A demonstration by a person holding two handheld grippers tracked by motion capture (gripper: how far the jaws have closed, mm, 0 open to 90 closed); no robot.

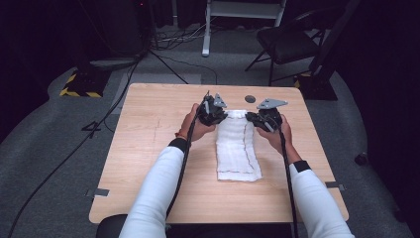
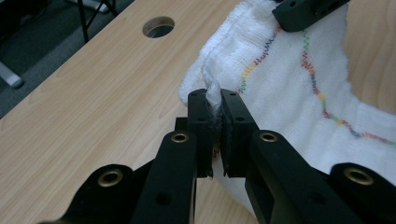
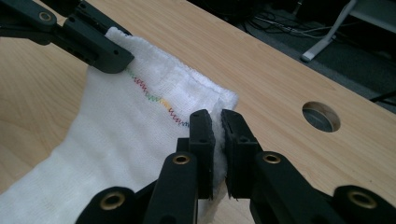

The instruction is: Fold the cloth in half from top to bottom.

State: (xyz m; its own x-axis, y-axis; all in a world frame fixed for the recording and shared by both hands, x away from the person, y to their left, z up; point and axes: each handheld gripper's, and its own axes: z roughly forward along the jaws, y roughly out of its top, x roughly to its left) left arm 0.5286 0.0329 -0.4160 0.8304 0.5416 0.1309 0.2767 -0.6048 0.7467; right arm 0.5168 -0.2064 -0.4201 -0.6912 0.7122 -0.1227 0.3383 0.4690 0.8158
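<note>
A white folded cloth [image 1: 236, 148] with a zigzag of coloured stitching lies lengthwise on the wooden table [image 1: 148, 148], its far end raised off the wood. My left gripper [image 1: 218, 115] is shut on the cloth's far left corner [image 2: 212, 93]. My right gripper [image 1: 253, 118] is shut on the far right corner [image 3: 218, 116]. In the left gripper view the cloth [image 2: 289, 93] stretches away to the right gripper's jaw at the top. In the right gripper view the cloth [image 3: 121, 135] sags between both grips.
A round cable hole [image 1: 250, 99] is in the tabletop just beyond the grippers. A black chair [image 1: 292, 42] and a white stand [image 1: 237, 20] are on the floor past the table, with cables [image 1: 74, 148] trailing at the left.
</note>
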